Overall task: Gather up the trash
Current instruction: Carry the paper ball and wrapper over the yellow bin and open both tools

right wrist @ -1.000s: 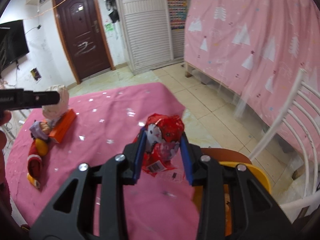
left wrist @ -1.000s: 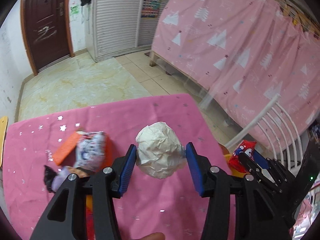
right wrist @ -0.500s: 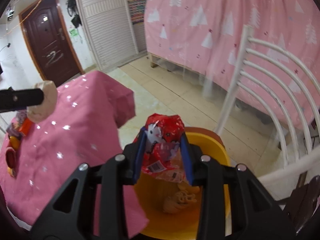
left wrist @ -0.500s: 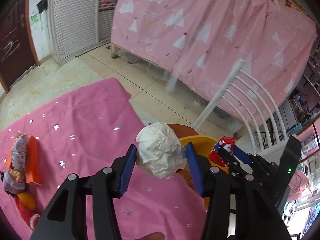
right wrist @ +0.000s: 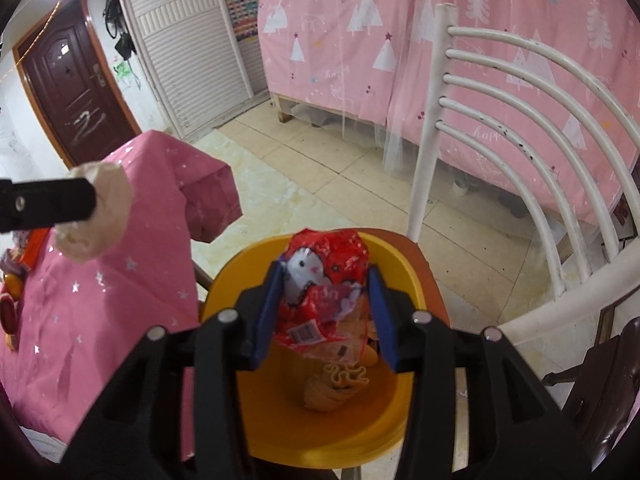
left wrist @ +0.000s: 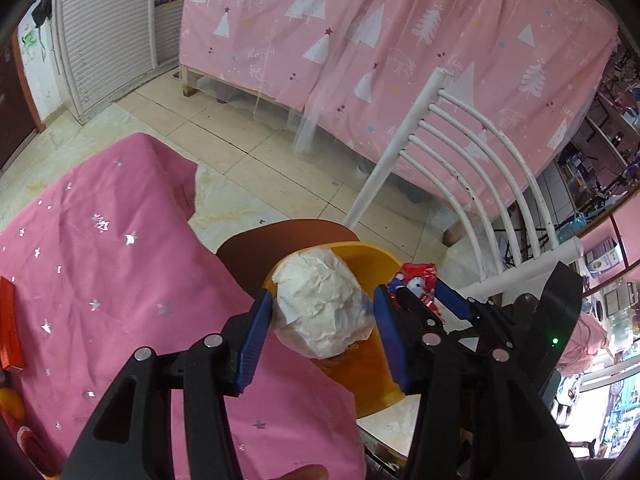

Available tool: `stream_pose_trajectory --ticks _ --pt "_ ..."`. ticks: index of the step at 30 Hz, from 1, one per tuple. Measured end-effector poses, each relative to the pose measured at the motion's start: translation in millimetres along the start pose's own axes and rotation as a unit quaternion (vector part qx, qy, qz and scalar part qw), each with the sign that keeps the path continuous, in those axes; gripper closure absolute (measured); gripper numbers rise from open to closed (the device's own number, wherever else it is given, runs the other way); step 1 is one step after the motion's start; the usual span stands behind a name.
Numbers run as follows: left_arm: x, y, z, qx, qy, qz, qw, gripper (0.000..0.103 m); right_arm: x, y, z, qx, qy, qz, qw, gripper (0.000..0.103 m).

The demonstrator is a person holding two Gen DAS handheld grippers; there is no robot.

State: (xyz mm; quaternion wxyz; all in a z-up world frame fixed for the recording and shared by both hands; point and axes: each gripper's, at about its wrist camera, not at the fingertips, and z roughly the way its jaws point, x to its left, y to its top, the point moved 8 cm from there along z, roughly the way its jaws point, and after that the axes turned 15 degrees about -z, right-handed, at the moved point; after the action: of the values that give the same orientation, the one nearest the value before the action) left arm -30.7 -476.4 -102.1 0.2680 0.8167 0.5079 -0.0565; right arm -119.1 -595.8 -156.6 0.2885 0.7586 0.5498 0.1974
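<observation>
Both hands have swung further off the table since a moment ago, and the yellow bin (right wrist: 412,276) now sits right under the two loads, where before the paper ball was only reaching its edge.

Largest first, the room: a pink curtain with white trees (left wrist: 400,40) hangs along the far side, a dark door (right wrist: 76,92) and a slatted white wardrobe (right wrist: 188,48) stand beyond pale floor tiles (right wrist: 320,160). A white chair (right wrist: 500,128) holds the bin on its brown seat. Just beside it is the table (left wrist: 100,272), under a soft pink cloth with silver stars that droops at the corner.

The left hand-held gripper (left wrist: 320,330) is clamped on a crumpled white paper ball (left wrist: 320,308), held over the bin's near rim. I'd judge it very light and springy; squeezing across its widest part, as now, suits it, and it should drop cleanly.

The right hand-held gripper (right wrist: 328,312) pinches a red snack wrapper (right wrist: 324,280) over the bin's middle, above some tan scraps (right wrist: 332,388) already inside. Glossy film like that looks slippery and limp, nearly weightless; it may cling to a pad on release, so a wide opening seems wise.
</observation>
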Motion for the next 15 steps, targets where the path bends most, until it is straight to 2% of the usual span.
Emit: stream_pose_trajectory --ticks 8,15 --pt "-11.6 -3.5 -2.3 0.002 -0.011 0.008 0.9999 0.055 -7.4 -0.8 -0.7 -0.001 -0.002 0.010 1.000 0.058" --pt "6.4 2.2 -22.0 -0.014 -0.013 -0.002 0.9998 0.055 13.5 14.7 -4.8 -0.010 0.003 -0.010 1.000 0.058"
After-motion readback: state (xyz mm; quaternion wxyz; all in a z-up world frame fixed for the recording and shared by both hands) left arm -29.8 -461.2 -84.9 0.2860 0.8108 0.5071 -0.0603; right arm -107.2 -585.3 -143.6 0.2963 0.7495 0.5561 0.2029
